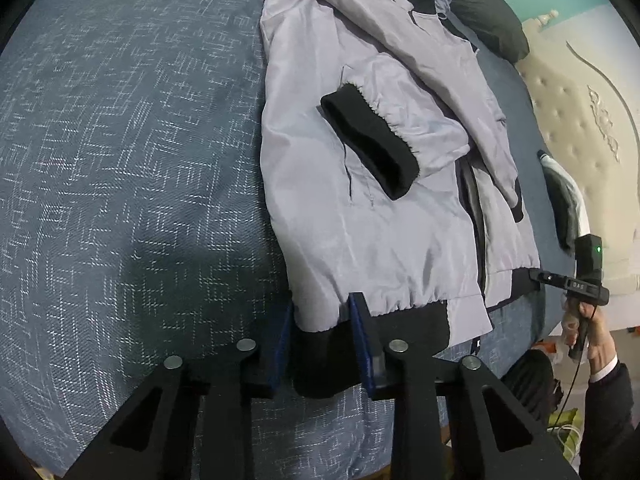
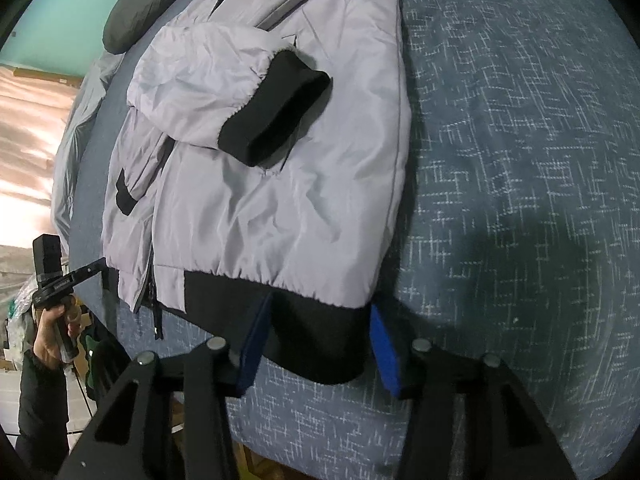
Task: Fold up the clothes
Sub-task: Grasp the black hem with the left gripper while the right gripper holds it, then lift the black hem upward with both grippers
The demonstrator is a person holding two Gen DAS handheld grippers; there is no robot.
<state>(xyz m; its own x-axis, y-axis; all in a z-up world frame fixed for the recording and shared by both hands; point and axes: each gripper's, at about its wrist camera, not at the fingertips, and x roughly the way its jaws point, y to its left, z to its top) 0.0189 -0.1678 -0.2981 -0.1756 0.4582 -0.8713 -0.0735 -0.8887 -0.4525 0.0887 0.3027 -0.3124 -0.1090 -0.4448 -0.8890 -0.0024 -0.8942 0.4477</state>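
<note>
Grey jacket [image 1: 360,216] lay on blue bedspread [image 1: 120,160], sleeves folded across. Left gripper [image 1: 322,334] and right gripper [image 2: 320,332] each gaped wide around black hem [image 1: 332,360].

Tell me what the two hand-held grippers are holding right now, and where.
Neither has closed on anything. Both straddle the jacket's black hem, open: the left hand-held gripper at one corner, the right hand-held gripper at the other.

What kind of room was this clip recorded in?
Most likely a bedroom. The grey jacket lies on a blue patterned bedspread, a cream tufted headboard stands at the far end, and a dark pillow rests near it.
</note>
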